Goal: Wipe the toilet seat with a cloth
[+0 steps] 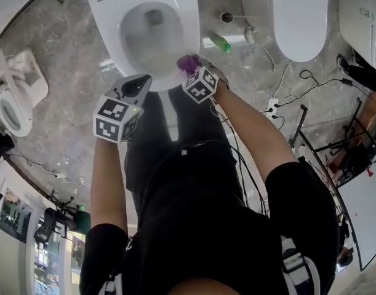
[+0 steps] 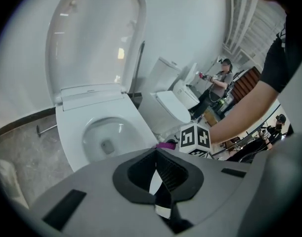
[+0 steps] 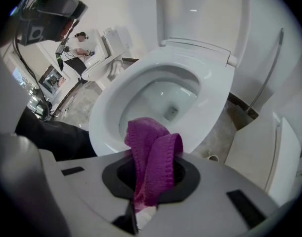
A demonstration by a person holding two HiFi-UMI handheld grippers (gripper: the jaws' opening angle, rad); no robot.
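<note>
**While the cloth (image 3: 151, 157) sits at the front rim, both grippers are closed**

Where the right gripper (image 1: 192, 71) comes down over the front right edge of the toilet seat (image 1: 114, 45), its jaws are clamped on the purple cloth. The cloth is a folded strip. Its long axis runs straight out from the jaws along the gripper's own line, and its rounded, doubled-over end points forward at the bowl (image 3: 165, 100). That end lies over the seat's front rim, but I cannot tell whether it touches. The seat's long axis runs away from the person, from the near rim to the lid (image 2: 94, 38), which stands upright at the far end. The left gripper (image 2: 158, 174) is just beside the right one, near the front left of the rim. Its jaws are drawn together with nothing between them. A green bottle (image 1: 220, 42) lies on the floor (image 1: 64, 97) to the right of the toilet.
</note>
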